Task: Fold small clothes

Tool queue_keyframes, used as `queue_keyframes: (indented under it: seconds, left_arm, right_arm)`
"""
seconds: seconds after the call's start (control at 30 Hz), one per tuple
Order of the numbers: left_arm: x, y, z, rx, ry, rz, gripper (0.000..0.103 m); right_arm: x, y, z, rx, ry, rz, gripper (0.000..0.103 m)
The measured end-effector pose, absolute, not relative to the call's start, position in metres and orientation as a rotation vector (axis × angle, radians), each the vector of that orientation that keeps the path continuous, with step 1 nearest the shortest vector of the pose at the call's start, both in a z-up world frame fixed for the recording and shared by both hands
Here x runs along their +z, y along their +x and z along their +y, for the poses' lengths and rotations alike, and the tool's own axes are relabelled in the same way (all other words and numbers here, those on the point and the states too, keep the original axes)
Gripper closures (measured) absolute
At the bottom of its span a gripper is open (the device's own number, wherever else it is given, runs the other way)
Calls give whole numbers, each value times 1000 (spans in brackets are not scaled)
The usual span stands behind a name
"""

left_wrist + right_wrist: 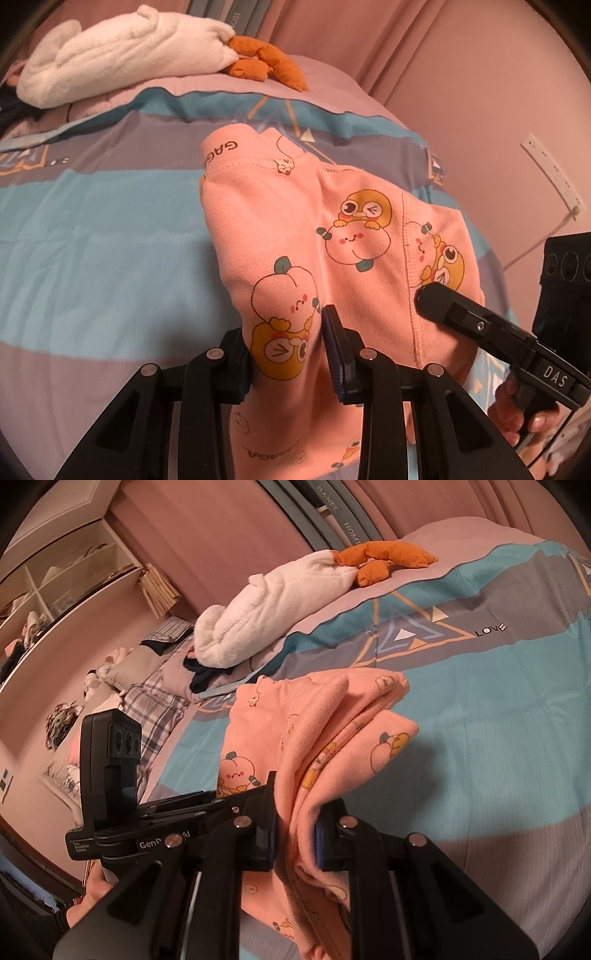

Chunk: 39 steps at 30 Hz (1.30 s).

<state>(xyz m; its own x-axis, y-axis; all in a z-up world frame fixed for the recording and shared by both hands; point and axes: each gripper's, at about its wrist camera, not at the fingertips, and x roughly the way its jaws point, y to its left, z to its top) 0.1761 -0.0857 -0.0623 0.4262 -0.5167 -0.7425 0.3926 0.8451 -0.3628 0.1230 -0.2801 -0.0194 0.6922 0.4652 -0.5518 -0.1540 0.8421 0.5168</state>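
Note:
A small pink garment (332, 236) printed with peach and duck cartoons hangs lifted above the bed, its waistband end resting toward the far side. My left gripper (288, 354) is shut on a bunched fold of its near edge. To the right, my right gripper (436, 299) grips the same cloth at its seam. In the right wrist view the pink garment (321, 731) folds over in thick layers, and my right gripper (293, 834) is shut on the gathered edge. The left gripper (207, 797) shows at the left, clamped on the cloth's other corner.
The striped blue, grey and pink bedspread (92, 229) lies under the garment. A white plush (122, 51) with orange feet (266, 62) rests at the head of the bed. Pillows and clothes (155, 686) pile at the left side; a wall socket (554, 173) is on the right wall.

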Motion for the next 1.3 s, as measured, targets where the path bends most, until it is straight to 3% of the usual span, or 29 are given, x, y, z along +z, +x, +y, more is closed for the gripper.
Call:
queue_keyframes:
  seconds: [0.63, 1.3]
  left_arm:
    - [-38, 81, -64, -550, -123, 906, 71]
    - [-30, 32, -25, -452, -121, 847, 71]
  right_arm:
    - [13, 21, -240, 428, 360, 713, 88]
    - [18, -7, -193, 529, 326, 728, 88]
